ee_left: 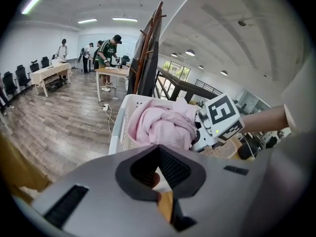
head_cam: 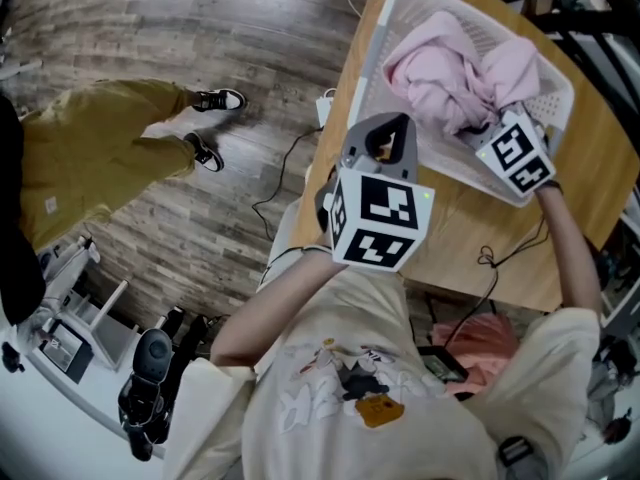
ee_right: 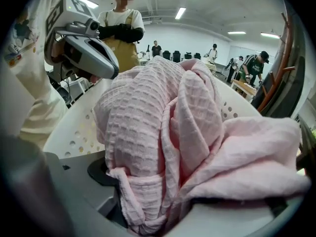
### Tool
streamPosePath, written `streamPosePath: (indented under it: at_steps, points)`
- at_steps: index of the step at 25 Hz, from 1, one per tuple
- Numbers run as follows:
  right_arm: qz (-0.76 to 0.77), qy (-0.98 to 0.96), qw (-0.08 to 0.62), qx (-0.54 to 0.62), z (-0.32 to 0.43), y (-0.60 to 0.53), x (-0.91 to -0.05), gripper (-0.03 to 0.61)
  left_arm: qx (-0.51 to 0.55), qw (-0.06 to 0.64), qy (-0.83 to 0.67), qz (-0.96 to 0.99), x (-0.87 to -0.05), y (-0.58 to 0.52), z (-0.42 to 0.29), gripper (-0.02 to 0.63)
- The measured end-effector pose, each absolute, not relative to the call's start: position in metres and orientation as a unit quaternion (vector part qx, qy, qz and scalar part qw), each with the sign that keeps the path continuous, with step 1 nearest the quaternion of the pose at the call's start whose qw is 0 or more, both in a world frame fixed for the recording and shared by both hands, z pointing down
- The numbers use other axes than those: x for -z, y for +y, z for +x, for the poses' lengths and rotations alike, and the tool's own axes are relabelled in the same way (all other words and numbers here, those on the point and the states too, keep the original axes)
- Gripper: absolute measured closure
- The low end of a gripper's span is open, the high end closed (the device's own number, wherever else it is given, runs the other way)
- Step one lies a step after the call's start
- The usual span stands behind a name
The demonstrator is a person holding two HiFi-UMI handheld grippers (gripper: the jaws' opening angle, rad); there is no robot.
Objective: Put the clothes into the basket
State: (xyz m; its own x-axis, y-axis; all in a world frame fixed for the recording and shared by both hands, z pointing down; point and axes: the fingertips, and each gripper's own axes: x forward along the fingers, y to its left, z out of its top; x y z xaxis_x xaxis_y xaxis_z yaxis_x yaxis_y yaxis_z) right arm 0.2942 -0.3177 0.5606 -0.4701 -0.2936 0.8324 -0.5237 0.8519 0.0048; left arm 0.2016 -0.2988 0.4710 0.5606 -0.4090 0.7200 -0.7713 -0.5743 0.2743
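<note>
A light wooden tabletop (head_cam: 590, 183) beside a plank floor (head_cam: 200, 28) carries one white plastic basket (head_cam: 395, 8), rectangular with round-holed walls, set near the tabletop's left edge. One pink waffle-weave garment (head_cam: 450, 68) lies bunched inside it, clamped between the jaws of the right hand-held gripper (head_cam: 485, 128), which reaches over the near rim. The left hand-held gripper (head_cam: 388, 123), jaws closed and empty, hangs just outside the basket.

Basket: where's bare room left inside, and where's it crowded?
Bare: the basket strip between the cloth and the left wall, and the near strip below the cloth. Outside, bare table between the near rim and the cable. Crowded: middle and right, where the right tongs grip the cloth.
</note>
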Motion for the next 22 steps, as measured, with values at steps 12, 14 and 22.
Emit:
streamPosePath:
  at_steps: [12,14,22]
  points:
    - [0.170,-0.841,0.499,-0.120,0.279,-0.312,-0.618,0.172,-0.309,0.316,-0.353,0.825,-0.481,-0.294,0.200,0.614]
    - [0.167,-0.841,0.501,-0.122,0.278,-0.312,-0.625,0.172,-0.310,0.317,-0.354,0.824,-0.481,-0.295,0.200,0.614]
    - [0.153,-0.840,0.500,-0.142,0.272,-0.314,-0.643,0.172,-0.330,0.292,-0.359,0.823,-0.485,-0.293,0.200,0.614]
